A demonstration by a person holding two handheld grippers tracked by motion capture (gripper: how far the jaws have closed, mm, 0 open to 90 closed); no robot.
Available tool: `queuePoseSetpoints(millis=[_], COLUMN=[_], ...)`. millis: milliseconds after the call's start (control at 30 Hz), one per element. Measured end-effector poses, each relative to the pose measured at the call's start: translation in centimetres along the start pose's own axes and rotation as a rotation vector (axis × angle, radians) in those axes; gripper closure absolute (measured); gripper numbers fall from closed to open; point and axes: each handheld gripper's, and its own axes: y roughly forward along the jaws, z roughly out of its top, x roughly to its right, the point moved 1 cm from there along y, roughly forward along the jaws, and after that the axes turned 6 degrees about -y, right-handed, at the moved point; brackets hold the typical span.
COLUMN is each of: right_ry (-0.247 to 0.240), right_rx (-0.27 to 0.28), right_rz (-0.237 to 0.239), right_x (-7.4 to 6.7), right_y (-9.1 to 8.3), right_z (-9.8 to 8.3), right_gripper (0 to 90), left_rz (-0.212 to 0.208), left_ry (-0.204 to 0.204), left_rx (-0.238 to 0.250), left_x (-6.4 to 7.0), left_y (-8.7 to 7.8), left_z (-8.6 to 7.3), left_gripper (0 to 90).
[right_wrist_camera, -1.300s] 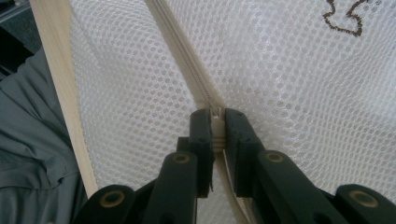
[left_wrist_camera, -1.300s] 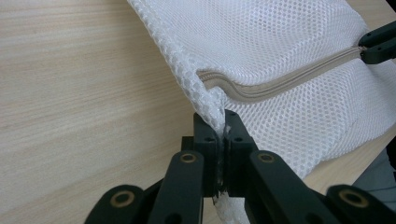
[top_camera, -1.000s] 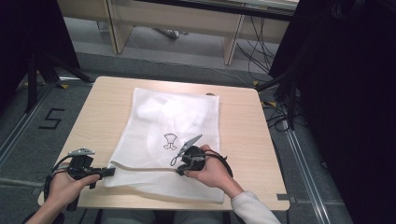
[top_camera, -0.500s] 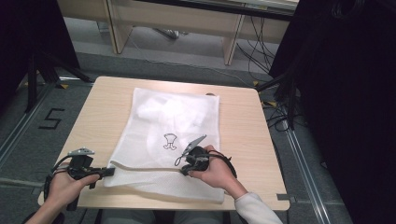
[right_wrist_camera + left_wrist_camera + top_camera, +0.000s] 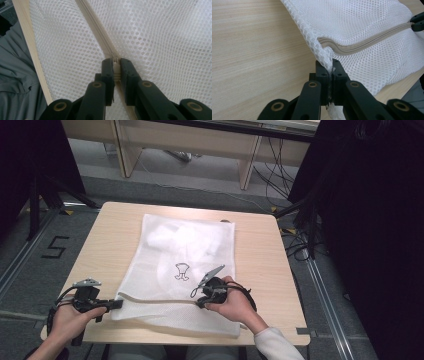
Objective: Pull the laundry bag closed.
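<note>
Evidently the step in hand was working the zipper (image 5: 160,299) of the white mesh laundry bag (image 5: 185,255), which lay flat on the wooden table (image 5: 260,265) with its zippered end toward the person. To do it well, the judgement was that the pull should run straight along the line of the teeth, low over the table, while the opposite corner was held taut as an anchor; any slack or upward lift risked snagging mesh in the slider.

The left gripper (image 5: 329,72) was clamped shut on the bag's corner, mesh bunched between its jaws at the near left end of the zipper. The right gripper (image 5: 115,67) was closed on the zipper slider (image 5: 115,60), the small pale piece sitting between its jaw tips, roughly midway along the near edge. The zipper tape ran in a nearly straight line between the two grippers. The bag held something pale and soft at its far end; its nature could not be determined.
</note>
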Motion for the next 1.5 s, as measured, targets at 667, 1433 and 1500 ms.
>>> queuePoseSetpoints(millis=[667, 1433, 1500], right_ry=[0.016, 0.046, 0.051], right_rx=[0.001, 0.007, 0.013], right_rz=[0.001, -0.017, -0.020], right_x=[0.3, 0.9, 1.0], right_y=[-0.6, -1.7, -1.7], right_z=[-0.8, -2.5, -2.7], right_gripper=[82.8, 82.8, 82.8], left_rz=[-0.004, -0.002, -0.002], left_ry=[0.003, 0.001, 0.001], left_rx=[-0.007, -0.008, -0.005], left_x=[-0.1, -0.1, 0.0], left_y=[-0.1, 0.0, 0.0], left_z=[0.0, 0.0, 0.0], left_gripper=[86.0, 86.1, 86.1])
